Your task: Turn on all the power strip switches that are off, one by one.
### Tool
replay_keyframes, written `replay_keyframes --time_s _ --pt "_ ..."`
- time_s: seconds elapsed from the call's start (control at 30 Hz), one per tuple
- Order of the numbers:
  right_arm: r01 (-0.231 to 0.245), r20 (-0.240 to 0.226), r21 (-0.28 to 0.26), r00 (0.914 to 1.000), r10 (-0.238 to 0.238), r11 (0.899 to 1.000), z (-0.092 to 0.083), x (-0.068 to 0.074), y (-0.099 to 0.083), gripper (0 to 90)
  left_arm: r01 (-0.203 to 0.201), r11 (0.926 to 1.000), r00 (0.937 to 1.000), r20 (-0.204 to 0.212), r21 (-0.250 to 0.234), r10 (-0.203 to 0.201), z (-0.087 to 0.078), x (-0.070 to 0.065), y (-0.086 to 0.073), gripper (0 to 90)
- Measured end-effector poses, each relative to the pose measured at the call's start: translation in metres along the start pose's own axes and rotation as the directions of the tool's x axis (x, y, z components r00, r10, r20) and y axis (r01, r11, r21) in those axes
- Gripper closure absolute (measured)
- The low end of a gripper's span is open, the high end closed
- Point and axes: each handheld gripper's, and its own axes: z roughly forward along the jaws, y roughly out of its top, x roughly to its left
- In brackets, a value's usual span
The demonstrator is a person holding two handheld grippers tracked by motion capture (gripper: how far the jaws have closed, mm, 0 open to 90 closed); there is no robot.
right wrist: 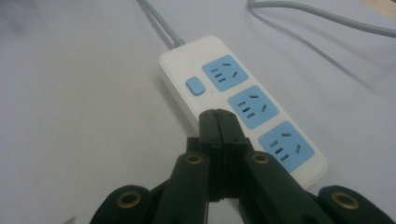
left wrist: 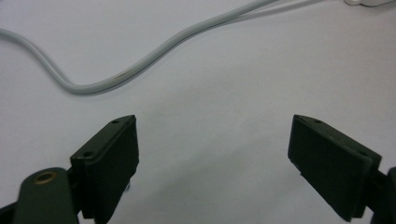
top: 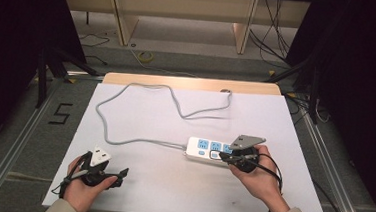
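A grey floor (top: 189,61) was seen beyond a white table (top: 135,182). Light wooden furniture legs (top: 124,21) stood at upper centre. Black curtains (top: 358,73) flanked both sides. A "5" marking (top: 61,113) was taped at left.

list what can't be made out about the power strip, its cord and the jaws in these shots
- Power strip, high view: its right end is hidden behind the right gripper.
- Cord, high view: its far end at the table's back edge is too small to tell a plug.
- Right gripper view: the shut jaws cover the strip's near edge, so contact cannot be judged.
- Left gripper view: the strip is cut off by the top edge.
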Motion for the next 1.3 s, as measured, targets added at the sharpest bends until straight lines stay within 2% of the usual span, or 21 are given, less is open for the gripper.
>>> replay_keyframes --time_s 0.57,1.3 --pt "0.007 -0.015 0.022 0.9999 -0.006 1.000 0.015 0.000 0.013 90.0 -0.004 1.0000 1.0000 0.001 0.004 0.004 0.000 0.000 0.000 16.2" --pt "0.025 -0.039 0.089 0.9990 -0.022 0.996 0.037 0.002 0.026 90.0 -0.005 1.0000 1.0000 0.002 0.001 0.005 0.001 0.000 0.000 16.2"
